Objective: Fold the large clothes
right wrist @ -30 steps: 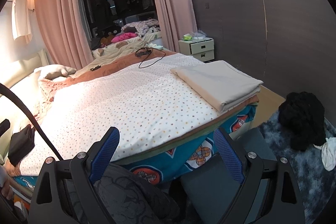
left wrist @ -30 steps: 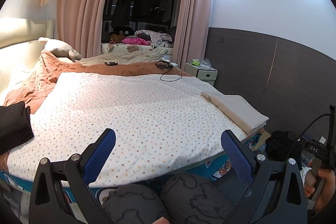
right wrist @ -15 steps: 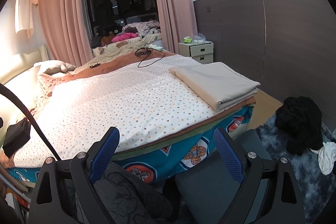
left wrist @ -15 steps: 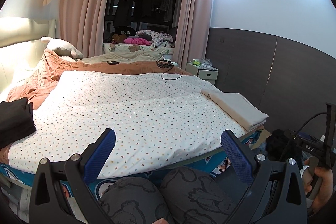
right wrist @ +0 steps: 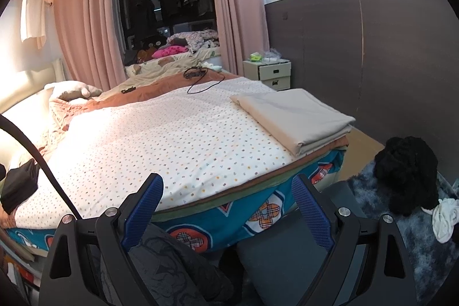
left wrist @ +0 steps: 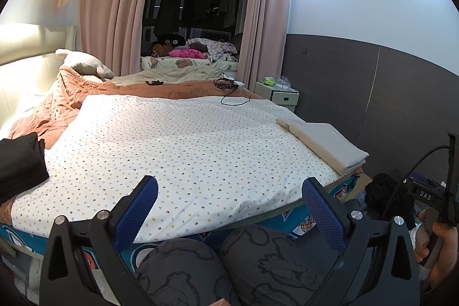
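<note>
Waiting garment: a crumpled black fuzzy garment (right wrist: 407,174) lies heaped on the grey-blue shaggy rug (right wrist: 416,231) beside the bed's foot corner, not spread out at all; it looks like the likeliest next large piece to fold, though that is a judgement.
Direction from jaws: it lies to the right of and beyond the right gripper (right wrist: 228,210), down at floor level; in the left wrist view it shows only as a dark lump (left wrist: 381,191) past the bed corner.
Long axis: cannot tell, since the heap has no clear length yet.
Nearer hand: the right one, by a wide margin; the left gripper (left wrist: 229,207) faces the middle of the bed.
Jaws: both pairs stand wide apart with nothing between their blue pads.
Already folded: a flat beige folded cloth stack (right wrist: 295,116) rests at the right edge of the bed, and a folded black garment (left wrist: 20,162) sits at the left edge.
Working surface: the white bedspread with small coloured dots (left wrist: 178,145) lies smooth and bare in the middle, with a teal patterned sheet (right wrist: 258,215) showing under its near edge.
Other things nearby: a small white crumpled cloth (right wrist: 443,218) touches the black heap on the rug.
Next move, as judged: swing the right gripper right and down to pinch the heap, then lift it onto the bedspread.
</note>
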Available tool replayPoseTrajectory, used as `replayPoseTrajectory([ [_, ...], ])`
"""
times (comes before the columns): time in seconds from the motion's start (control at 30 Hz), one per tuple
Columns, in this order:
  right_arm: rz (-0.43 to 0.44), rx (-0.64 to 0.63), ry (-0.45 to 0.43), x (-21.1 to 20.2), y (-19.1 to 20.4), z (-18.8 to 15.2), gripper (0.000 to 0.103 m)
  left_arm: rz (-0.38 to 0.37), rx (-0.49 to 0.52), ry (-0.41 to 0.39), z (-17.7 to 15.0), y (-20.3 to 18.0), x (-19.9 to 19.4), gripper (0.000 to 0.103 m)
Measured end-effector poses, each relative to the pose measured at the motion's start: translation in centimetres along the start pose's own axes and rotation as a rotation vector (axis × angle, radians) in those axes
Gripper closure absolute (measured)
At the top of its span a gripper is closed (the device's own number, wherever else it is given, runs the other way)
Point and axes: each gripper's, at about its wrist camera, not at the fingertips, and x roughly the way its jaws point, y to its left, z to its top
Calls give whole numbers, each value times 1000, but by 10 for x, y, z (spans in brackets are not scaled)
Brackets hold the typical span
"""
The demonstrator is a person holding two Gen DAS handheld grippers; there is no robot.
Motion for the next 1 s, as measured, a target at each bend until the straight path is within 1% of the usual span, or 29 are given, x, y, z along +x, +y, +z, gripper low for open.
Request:
replayPoseTrajectory([
  [0.37,-2,-31,-2,-1,0,-1,12,-6,0,5,-3,4,-2,0],
  [1.0,7,-38,-4,0,-11,2,12,0,6,5,-4,6,-3,0],
])
